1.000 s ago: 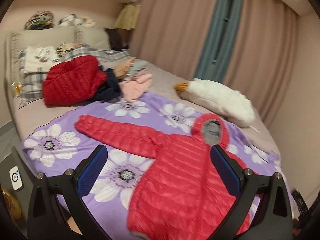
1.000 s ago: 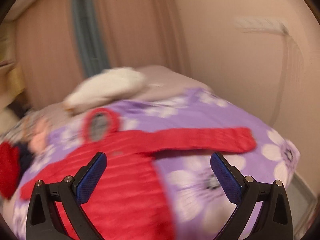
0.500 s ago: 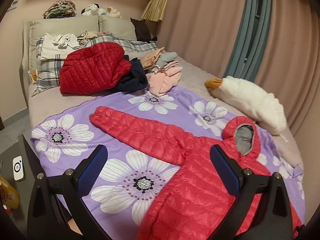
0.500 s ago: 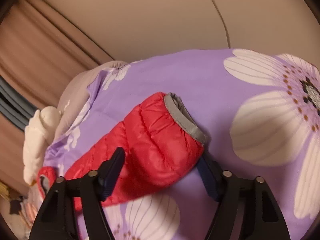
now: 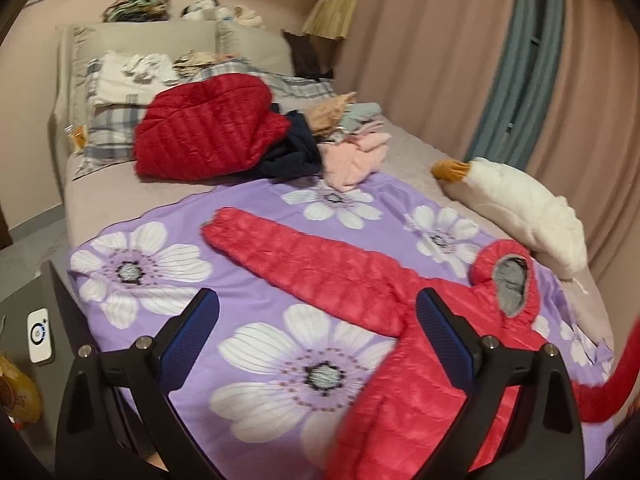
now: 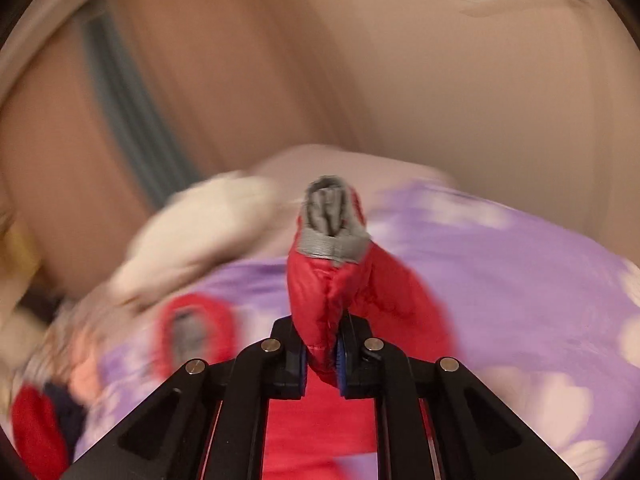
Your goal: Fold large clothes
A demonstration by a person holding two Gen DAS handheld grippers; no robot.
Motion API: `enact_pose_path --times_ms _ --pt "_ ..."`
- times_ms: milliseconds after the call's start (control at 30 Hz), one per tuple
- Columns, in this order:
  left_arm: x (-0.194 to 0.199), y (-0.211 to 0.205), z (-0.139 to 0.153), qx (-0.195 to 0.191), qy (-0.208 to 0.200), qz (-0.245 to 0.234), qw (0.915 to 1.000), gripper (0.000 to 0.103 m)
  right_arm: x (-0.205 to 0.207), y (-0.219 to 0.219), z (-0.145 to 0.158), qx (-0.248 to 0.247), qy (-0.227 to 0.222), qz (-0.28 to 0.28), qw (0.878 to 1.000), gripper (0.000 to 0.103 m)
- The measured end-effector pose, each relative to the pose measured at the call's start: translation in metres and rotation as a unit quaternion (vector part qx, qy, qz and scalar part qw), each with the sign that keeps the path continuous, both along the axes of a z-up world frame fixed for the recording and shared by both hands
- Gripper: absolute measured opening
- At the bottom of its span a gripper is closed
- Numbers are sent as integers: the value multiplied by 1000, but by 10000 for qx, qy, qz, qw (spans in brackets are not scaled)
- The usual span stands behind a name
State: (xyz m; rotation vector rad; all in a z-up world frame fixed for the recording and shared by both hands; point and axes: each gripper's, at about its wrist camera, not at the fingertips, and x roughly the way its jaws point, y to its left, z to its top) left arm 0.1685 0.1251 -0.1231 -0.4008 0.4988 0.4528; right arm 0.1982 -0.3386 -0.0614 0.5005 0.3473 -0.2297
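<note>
Right gripper jaws closing on red jacket sleeve, grey cuff up.

A white plush goose lies beside pink curtains, plaid pillows behind.

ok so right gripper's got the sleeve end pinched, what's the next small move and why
Probably carry that sleeve across onto the jacket's body. The right gripper is closing on the sleeve just below its grey cuff, lifted off the purple sheet, while the left gripper hangs open over the jacket.
</note>
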Motion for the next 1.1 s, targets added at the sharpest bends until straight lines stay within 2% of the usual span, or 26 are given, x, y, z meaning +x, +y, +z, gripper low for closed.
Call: enact_pose_path --times_ms 67,167,267,333,367,433,467,500,567,600,733,800,867,1000,1100 --pt "-6 17 -5 -114 25 194 9997 99 25 77 24 -346 -112 595 9976 12" --pt "-19 46 -9 -264 60 569 9980 98 33 183 39 -1030 -303 993 9892 12" --pt "-30 64 -10 -155 87 846 9963 98 51 260 34 -1067 -93 1337 9852 12" --pt "-35 74 -12 -135 152 915 9956 98 72 285 20 -983 137 1654 9812 12" --pt "-37 80 -13 -164 162 937 9953 98 81 301 9 -1139 356 1625 9795 12" --pt "-41 90 -18 -268 76 974 9949 98 94 317 -9 -1448 576 1696 9731 26" --pt "-41 93 -20 -307 69 974 9947 98 94 322 -17 -1513 667 1835 9690 46" --pt "-39 96 -24 -367 118 967 9946 98 94 322 -23 -1510 730 1935 9667 66" --pt "-32 102 -34 -495 253 962 9938 98 93 314 -25 -1433 658 2019 9666 79" --pt "-30 103 -37 -546 279 947 9936 98 90 307 -22 -1423 584 2018 9673 81" --pt "-9 113 -51 -869 291 617 9939 98 67 272 2 -1682 231 1953 9659 82" --pt "1 120 -57 -1008 227 636 9926 98 69 248 -3 -1889 183 1534 9698 89" --pt "14 128 -63 -1095 69 686 9916 98 52 215 -2 -1970 159 855 9765 93" --pt "50 147 -84 -1373 232 767 9873 98 29 151 -20 -1728 510 133 9835 93" --pt "74 164 -111 -1689 418 971 9799 98 13 109 -46 -1418 912 -439 9847 93"
